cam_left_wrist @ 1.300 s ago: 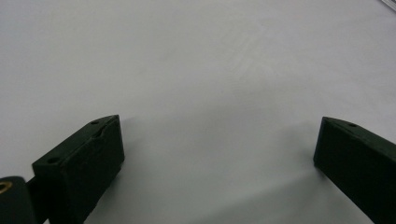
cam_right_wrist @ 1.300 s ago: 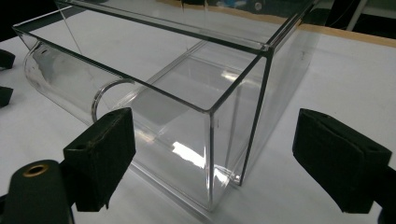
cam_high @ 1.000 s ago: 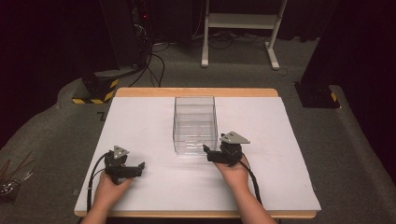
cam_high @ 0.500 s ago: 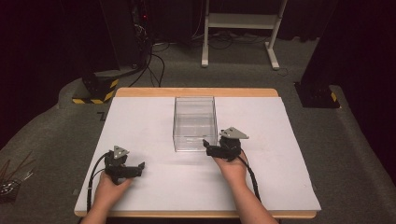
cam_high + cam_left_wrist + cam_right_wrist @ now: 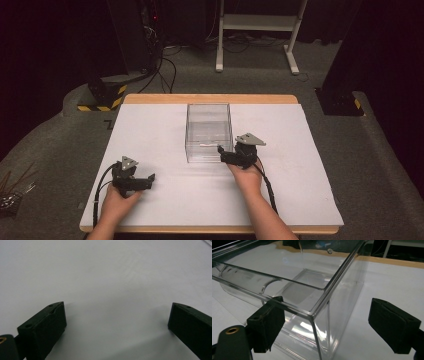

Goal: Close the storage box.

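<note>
- Since one second ago, the right gripper [image 5: 221,153] has been moved a little forward and left, up to the near right corner of the clear box [image 5: 208,131]; the left gripper [image 5: 150,178] has been kept where it was.
- Nearest the person, the left gripper is held low over the white sheet [image 5: 165,192], at the near left part of the table [image 5: 210,99].
- In the left gripper view, its fingers [image 5: 43,326] are seen spread wide, and nothing but bare white sheet [image 5: 112,290] is seen between them.
- A cable [image 5: 102,185] is seen trailing back from the left gripper toward the near edge.
- Farther on, the right gripper is held by the person's right hand [image 5: 246,172], with a grey plate [image 5: 250,138] on top of it.
- In the right gripper view, its fingers [image 5: 265,323] are spread wide, and nothing is held.
- The near corner of the clear box [image 5: 312,297] is seen between the two fingers, close in front of them.
- The left finger is seen right at the box's near wall, just under the rim; whether it is touching cannot be told.
- The right finger is seen apart from the box, out over the white sheet.
- The clear box is stood upright with its top open, past the right fingers and well apart from the left ones.
- Farthest off, a white stand [image 5: 257,30] and black cables [image 5: 160,65] are seen on the grey floor.
</note>
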Demonstrator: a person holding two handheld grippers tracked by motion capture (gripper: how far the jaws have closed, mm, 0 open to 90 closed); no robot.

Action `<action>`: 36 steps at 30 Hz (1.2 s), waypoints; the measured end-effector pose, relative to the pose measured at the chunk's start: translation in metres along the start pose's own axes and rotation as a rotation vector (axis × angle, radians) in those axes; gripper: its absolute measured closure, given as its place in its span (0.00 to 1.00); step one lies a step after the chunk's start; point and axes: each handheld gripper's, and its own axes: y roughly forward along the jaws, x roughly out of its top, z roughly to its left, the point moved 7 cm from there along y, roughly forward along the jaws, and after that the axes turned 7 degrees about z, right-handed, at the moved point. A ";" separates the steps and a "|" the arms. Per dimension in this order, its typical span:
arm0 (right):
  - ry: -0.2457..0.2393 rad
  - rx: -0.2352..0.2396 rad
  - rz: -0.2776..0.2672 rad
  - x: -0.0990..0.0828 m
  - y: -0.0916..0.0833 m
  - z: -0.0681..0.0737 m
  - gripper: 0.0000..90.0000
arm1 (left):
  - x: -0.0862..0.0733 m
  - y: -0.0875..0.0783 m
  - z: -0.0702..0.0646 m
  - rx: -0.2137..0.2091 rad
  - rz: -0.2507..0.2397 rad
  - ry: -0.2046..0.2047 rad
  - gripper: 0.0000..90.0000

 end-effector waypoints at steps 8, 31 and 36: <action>0.003 0.008 0.008 0.000 -0.002 0.001 0.18 | 0.000 0.000 0.000 0.000 0.000 0.000 0.02; -0.040 0.032 -0.013 -0.019 -0.049 0.005 0.18 | 0.000 0.000 0.000 0.002 -0.003 0.000 0.02; -0.032 0.021 -0.016 -0.030 -0.066 -0.007 0.18 | 0.000 0.000 0.000 0.002 -0.003 -0.001 0.02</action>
